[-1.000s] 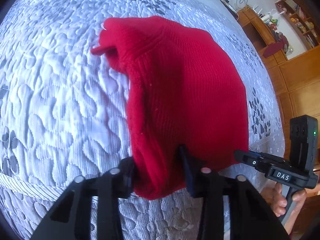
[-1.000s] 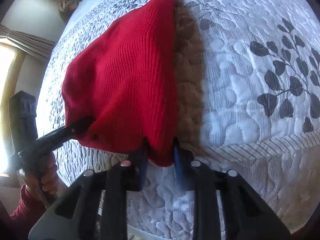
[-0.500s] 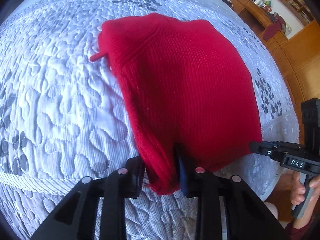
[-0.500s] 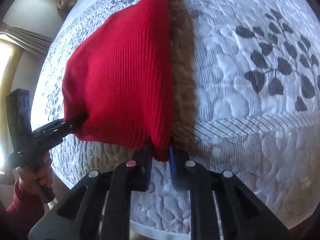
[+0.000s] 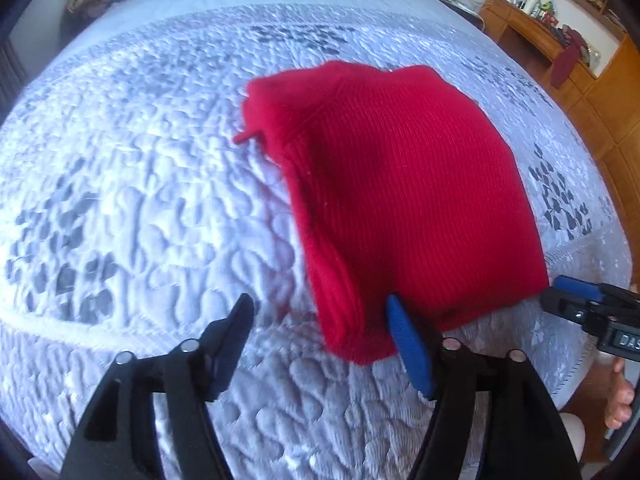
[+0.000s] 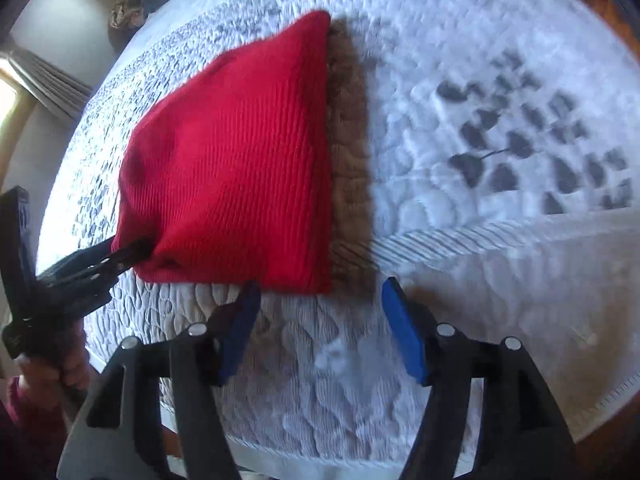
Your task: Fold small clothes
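Item under inspection: one red knit garment (image 5: 404, 200), lying folded on the quilted bedspread (image 5: 140, 200), towards the near edge of the bed and right of centre in the left wrist view. Its layered fold runs along the near-left side; a small tab sticks out at the far-left corner.

Left tongs (image 5: 324, 340): jaws spread wide, gripping nothing. The near-left corner of the garment lies between them, with the blue-padded right finger just beside the cloth and the left finger well apart from it.

Right tongs (image 6: 316, 320): jaws likewise spread wide and empty, standing just short of the garment's near-right corner (image 6: 316, 284), not touching it.

Assessment: with both tongs parted at the two near corners and the cloth resting flat, the garment appears set down with a fold completed. Laying it near the bed edge keeps it within reach of both tools. Whether a further fold is intended cannot be judged.

Containers: no basket, box or drawer for finished clothes is visible in either view. A wooden desk (image 5: 532, 28) with clutter stands at the far right; its contents are too small to identify.
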Motion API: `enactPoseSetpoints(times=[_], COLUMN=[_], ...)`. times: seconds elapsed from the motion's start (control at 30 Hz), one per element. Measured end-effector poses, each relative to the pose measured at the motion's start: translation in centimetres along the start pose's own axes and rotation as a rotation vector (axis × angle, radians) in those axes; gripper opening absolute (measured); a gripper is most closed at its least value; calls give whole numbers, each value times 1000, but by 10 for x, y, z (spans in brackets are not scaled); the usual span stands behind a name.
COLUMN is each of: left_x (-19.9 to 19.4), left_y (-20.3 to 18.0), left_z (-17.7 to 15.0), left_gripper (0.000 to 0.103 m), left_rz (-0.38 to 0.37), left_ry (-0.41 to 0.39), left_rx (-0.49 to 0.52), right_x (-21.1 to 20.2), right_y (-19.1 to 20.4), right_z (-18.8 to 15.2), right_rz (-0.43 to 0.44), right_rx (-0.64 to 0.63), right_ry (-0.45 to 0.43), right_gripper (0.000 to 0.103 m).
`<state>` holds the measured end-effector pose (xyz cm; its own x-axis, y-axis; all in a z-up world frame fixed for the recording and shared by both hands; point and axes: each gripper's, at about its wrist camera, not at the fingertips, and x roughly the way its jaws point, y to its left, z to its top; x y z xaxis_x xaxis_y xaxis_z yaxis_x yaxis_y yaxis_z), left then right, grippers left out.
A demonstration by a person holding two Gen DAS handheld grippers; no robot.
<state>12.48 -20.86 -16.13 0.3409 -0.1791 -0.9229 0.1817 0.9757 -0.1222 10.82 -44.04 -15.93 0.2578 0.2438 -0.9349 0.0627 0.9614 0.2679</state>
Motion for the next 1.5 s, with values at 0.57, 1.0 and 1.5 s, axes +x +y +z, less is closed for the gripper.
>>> enactPoseSetpoints(times=[0.57,1.0,1.5], left_x=[-101,-151,-162], left_y=[-8,-28,-37], left_z=[-52,-71,-82], left_gripper=[91,91,91], left_rz=[97,153,180], left_ry=[-152,-212,-242], left_rx=[-21,9,1], right_x=[-87,-134,-146], right_y=[30,46,56], right_z=[-58,-88,-98], right_rz=[-129,-209,-192], right_rx=[-52,-65,-70], right_ry=[-181,-297,-311], right_gripper=[90,91,92])
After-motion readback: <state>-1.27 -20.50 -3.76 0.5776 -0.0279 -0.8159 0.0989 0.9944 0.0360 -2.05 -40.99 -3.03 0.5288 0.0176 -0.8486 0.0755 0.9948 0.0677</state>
